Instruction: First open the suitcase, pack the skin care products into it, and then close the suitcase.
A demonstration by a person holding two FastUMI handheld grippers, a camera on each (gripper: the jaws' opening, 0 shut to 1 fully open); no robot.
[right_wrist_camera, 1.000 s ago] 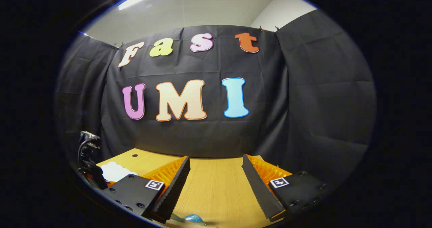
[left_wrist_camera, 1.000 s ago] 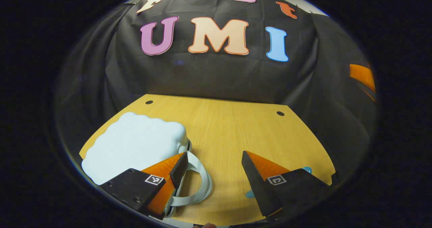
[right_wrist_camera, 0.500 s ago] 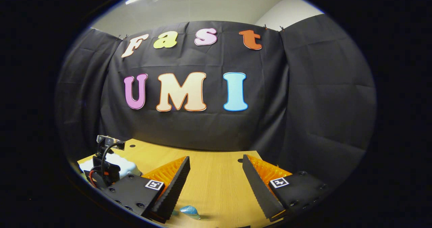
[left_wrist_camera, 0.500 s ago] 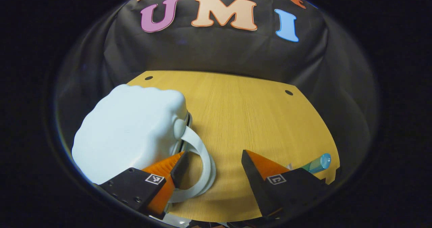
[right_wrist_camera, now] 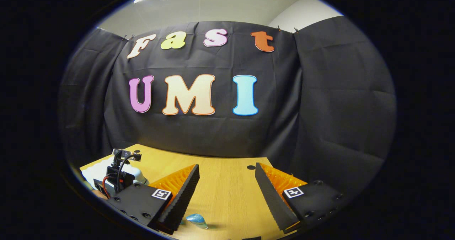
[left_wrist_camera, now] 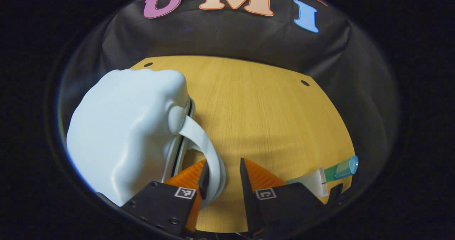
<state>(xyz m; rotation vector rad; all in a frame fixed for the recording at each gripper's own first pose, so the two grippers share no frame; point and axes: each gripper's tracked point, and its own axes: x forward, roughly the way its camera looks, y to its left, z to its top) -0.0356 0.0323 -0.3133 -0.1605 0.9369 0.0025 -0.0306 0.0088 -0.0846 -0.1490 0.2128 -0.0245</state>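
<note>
A pale blue suitcase lies shut on the left of the wooden table. Its looped handle curves out on the right side. My left gripper has its fingers narrowed around the lower part of that handle; the strap sits against the left finger, and a gap stays to the right finger. A white tube with a teal cap lies by the table's right edge. In the right gripper view my right gripper hangs open above the table, with the tube's teal cap just below it.
The left gripper's body and cables show at the lower left of the right gripper view, in front of the suitcase. Black cloth walls close the table's back and sides. Two small holes mark the far table corners.
The left gripper has moved in over the suitcase's handle and tilted down, and its fingers have drawn closer together around the strap. The right gripper has barely shifted.
</note>
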